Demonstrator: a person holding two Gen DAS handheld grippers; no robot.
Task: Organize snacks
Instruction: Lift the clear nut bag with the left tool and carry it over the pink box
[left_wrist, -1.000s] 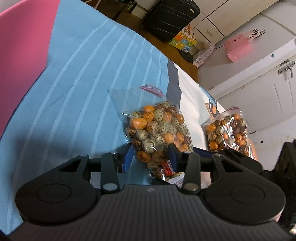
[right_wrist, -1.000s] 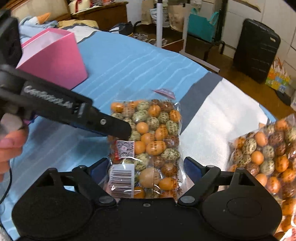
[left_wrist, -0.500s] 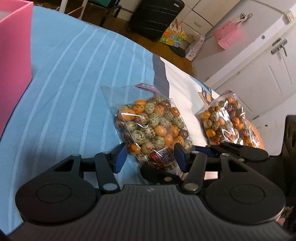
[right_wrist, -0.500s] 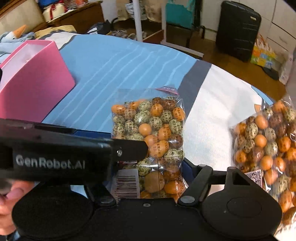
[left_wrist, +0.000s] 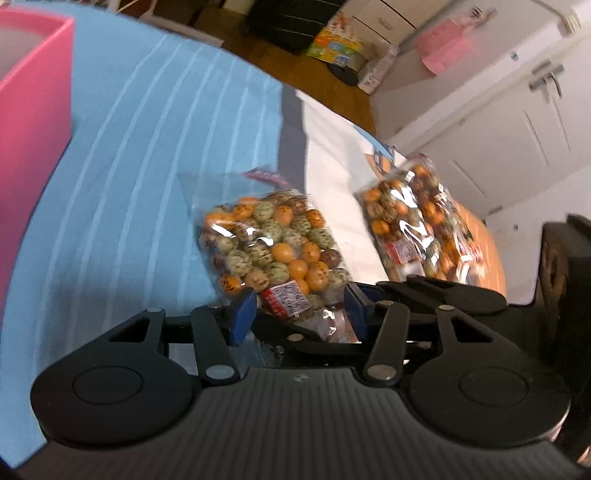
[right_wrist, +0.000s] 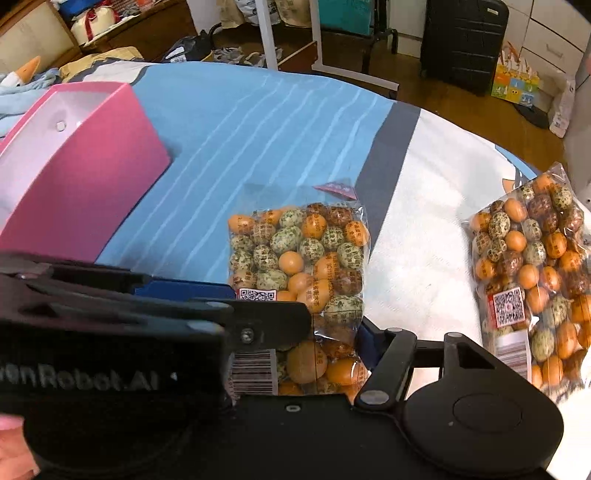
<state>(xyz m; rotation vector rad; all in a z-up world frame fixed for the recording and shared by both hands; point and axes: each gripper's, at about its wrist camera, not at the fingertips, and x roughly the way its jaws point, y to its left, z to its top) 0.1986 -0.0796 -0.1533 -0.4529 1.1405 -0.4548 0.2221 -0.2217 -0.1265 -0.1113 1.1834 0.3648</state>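
Two bags of snacks lie on a blue striped cloth (right_wrist: 258, 129).

In the right claw's view, a pink box (right_wrist: 85, 177) stands at about 10 o'clock. It is open at the top and well apart from both bags. A bit of a person's hand (right_wrist: 11, 443) shows at 8 o'clock, at the very edge.

The left claw (left_wrist: 299, 314) comes in from 9 o'clock and lies across the near end of the first bag (right_wrist: 299, 251). The claw's jaws are closing, and the near end of the bag sits between its blue pads (left_wrist: 243, 314). The left claw's view is blurry, so I cannot tell if the pads squeeze the bag or just sit beside it.

The first bag is clear and full of orange, green and brown speckled balls. It lies in the middle, where the blue cloth meets a grey stripe, with its red tab at 12 o'clock.

The right claw (right_wrist: 303, 339) reaches in from 6 o'clock, and its jaws are closing too. The same bag is between them. One blue pad touches the bag's edge at about 4 o'clock. The other pad is hidden behind the left claw, so I cannot tell if this claw grips the bag.

The second bag (right_wrist: 532, 258) lies at 3 o'clock on the white part of the cloth, apart from the first bag and both claws. A black suitcase (right_wrist: 461, 40) stands on the floor at 1 o'clock.
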